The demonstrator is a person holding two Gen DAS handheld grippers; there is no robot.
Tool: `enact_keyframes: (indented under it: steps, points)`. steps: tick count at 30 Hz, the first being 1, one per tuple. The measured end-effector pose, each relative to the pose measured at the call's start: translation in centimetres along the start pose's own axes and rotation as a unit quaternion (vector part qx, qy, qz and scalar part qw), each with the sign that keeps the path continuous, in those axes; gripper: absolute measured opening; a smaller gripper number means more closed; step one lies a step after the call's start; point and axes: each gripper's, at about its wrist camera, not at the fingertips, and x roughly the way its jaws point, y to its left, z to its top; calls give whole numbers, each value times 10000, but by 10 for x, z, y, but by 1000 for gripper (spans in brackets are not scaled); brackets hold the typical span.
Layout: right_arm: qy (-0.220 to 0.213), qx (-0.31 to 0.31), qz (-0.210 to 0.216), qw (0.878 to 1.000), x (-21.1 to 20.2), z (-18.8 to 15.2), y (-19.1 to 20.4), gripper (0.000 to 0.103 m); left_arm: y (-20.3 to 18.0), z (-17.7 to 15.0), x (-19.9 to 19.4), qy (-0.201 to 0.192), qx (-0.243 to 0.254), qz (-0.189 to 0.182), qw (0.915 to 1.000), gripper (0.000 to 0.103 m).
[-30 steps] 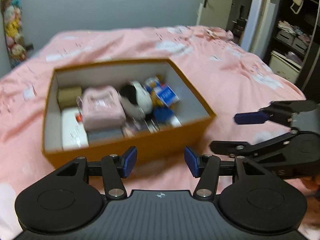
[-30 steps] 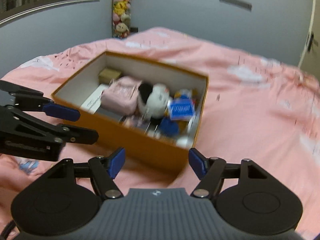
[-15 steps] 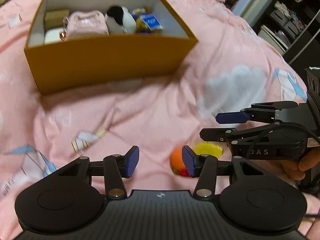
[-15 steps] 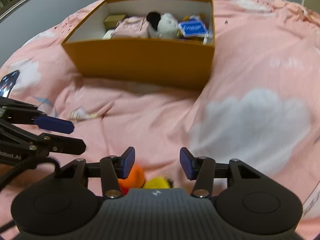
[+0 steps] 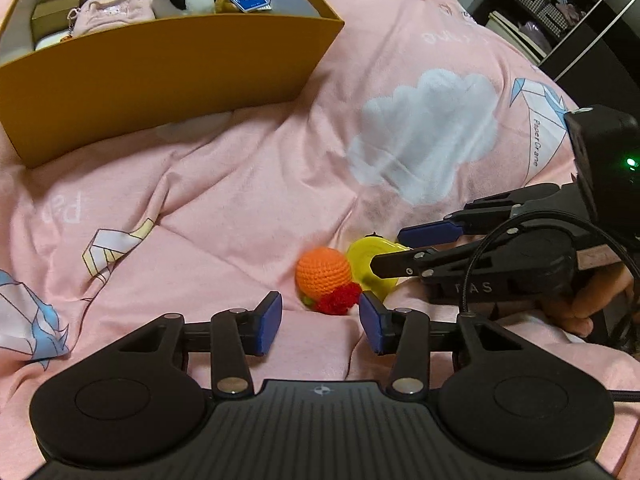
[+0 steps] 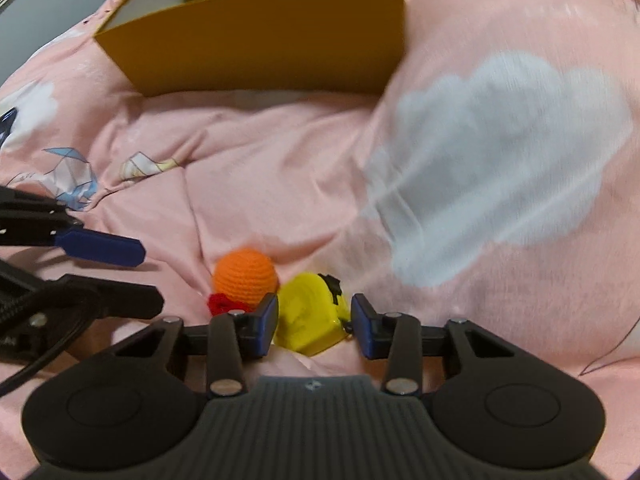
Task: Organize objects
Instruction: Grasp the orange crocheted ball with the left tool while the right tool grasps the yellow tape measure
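An orange crocheted ball with a red tuft (image 5: 325,275) (image 6: 245,276) lies on the pink bedspread beside a yellow tape measure (image 6: 310,316) (image 5: 365,258). My left gripper (image 5: 320,322) is open, its pads just short of the ball. My right gripper (image 6: 315,322) is open with its pads on either side of the tape measure, not closed on it. It shows in the left wrist view (image 5: 404,250) above the yellow object. The orange cardboard box (image 5: 160,76) (image 6: 260,48) stands farther back and holds a pink pouch, a black-and-white plush and a blue card.
The pink bedspread (image 5: 248,184) is soft and creased, with cloud and paper-crane prints. Dark shelves with clothes (image 5: 556,12) stand beyond the bed at the right. A hand (image 5: 592,300) holds the right gripper's handle.
Both grippers have dropped from over the box down toward the bed near the ball and tape measure. The box now sits far back in both views. Both stay open.
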Motion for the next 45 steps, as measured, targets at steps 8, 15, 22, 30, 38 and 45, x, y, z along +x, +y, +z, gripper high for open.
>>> enact_keyframes:
  steps: [8,15,22,30,38,45]
  points:
    - [380,386,323,9980,22,-4,-13,43,3,0,8,126,-83,-41,9999,52]
    - [572,455,753,9945,36,-1,-16,49,6,2,16,255,-38,-22,9997,51]
    - [488,422,901,9938,31,-2,-14,25,15,-3,18,267,-106,6,9996,51]
    - [211,308,1576,9868,13,-2,-5,0,22,-4,25,349,-127,50,9993,51]
    - [200,-239,816,9962,14,4,4,34,26,-6,28,378,-126,65,9992,51]
    - [626,-714,600,9937,32,2,10,41,28,-6,27,380,-191,12,9991,51]
